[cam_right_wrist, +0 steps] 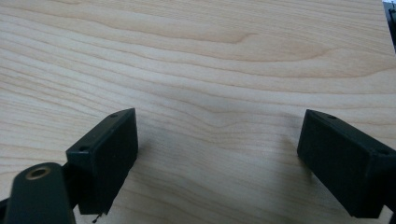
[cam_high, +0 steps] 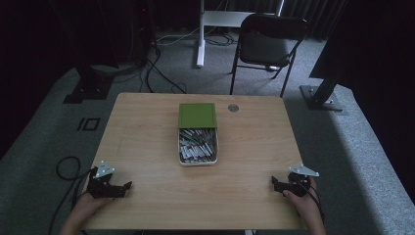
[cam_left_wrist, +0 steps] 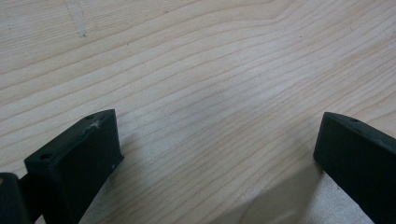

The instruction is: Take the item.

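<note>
A white tray holding several grey and white pen-like sticks sits in the middle of the wooden table. A green lid lies over the tray's far end. My left gripper rests at the near left corner, held by a hand, its jaws spread wide and pointing right. My right gripper rests at the near right corner, also open, pointing left. In the left gripper view, the left gripper has only bare wood between its jaws. The right gripper likewise has nothing between its jaws.
A round grey disc is set in the table near its far edge. Beyond the table stand a black folding chair, a white stand and black frame feet on grey carpet. A cable trails off the left side.
</note>
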`<state>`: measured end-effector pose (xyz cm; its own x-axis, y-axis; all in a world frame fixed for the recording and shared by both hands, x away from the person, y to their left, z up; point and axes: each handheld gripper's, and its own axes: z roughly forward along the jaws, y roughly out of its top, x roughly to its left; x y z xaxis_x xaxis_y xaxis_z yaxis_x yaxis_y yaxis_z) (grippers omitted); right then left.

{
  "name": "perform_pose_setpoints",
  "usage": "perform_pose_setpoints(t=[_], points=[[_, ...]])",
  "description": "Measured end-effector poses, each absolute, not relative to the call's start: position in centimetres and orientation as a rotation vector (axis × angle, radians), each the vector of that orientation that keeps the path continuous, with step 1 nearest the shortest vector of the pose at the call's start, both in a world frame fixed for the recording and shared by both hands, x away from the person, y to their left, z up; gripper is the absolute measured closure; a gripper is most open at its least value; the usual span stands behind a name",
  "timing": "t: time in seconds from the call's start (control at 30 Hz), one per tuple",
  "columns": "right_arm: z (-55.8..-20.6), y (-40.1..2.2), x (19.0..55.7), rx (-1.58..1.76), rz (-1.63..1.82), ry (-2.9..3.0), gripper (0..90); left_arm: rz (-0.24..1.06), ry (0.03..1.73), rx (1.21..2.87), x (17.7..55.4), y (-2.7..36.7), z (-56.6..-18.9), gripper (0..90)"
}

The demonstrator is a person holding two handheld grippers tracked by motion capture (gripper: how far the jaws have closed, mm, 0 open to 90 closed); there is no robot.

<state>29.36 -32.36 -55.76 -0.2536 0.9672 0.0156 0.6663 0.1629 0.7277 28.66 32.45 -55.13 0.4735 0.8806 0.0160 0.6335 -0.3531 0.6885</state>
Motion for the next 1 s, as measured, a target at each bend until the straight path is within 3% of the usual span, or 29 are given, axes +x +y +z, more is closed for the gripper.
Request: perform_pose_setpoints(t=[1.0], points=[[-55.74,-32.05,29.40,1.564,0.858,1.965,11.8,0.507,1.229,2.114,28.41,32.49,-55.13,1.4]])
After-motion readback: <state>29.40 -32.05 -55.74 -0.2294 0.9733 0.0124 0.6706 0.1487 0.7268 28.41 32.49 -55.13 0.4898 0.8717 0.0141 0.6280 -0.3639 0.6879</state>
